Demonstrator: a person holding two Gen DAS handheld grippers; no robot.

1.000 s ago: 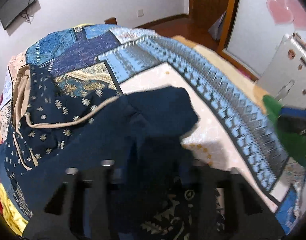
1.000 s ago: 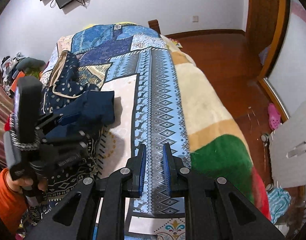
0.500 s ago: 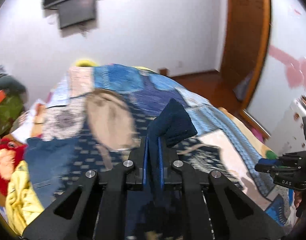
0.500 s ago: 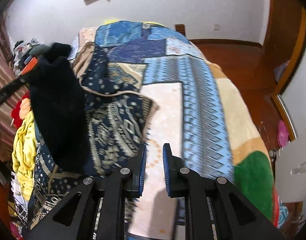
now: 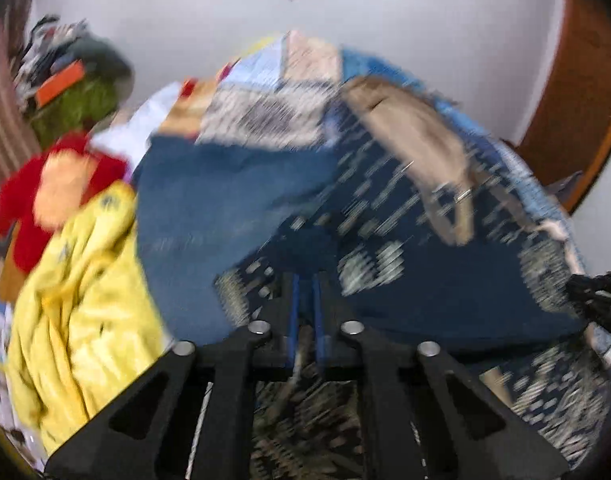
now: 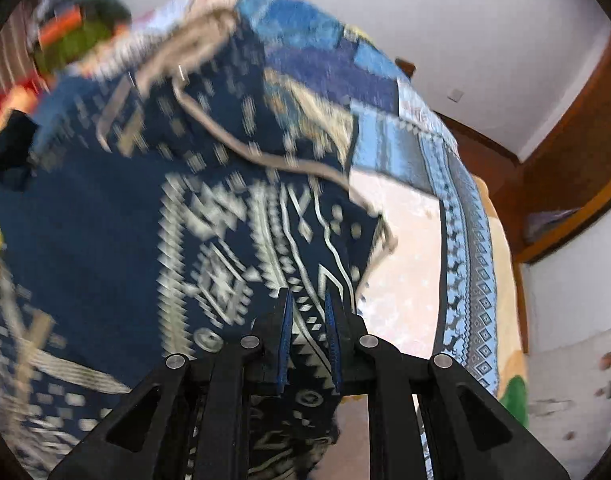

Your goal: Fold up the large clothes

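Note:
A large navy garment with cream geometric patterns point(image 6: 209, 240) lies spread on the bed; it also shows in the left wrist view point(image 5: 445, 272). A plain dark blue cloth point(image 5: 305, 248) sits at the tips of my left gripper point(image 5: 304, 280), whose jaws are nearly closed on it. My right gripper point(image 6: 308, 300) hovers low over the patterned garment near its right edge, jaws slightly apart with nothing between them. Both views are motion-blurred.
A patchwork blue bedspread point(image 6: 465, 208) covers the bed. A yellow garment point(image 5: 77, 300), a red one point(image 5: 21, 200) and a blue denim piece point(image 5: 209, 200) lie at the left. A green bag point(image 5: 77, 104) sits by the white wall. Wooden floor and door frame are at right.
Both grippers have swung left and down toward the patterned garment. The dark blue cloth held up by the left gripper has come down onto the pile.

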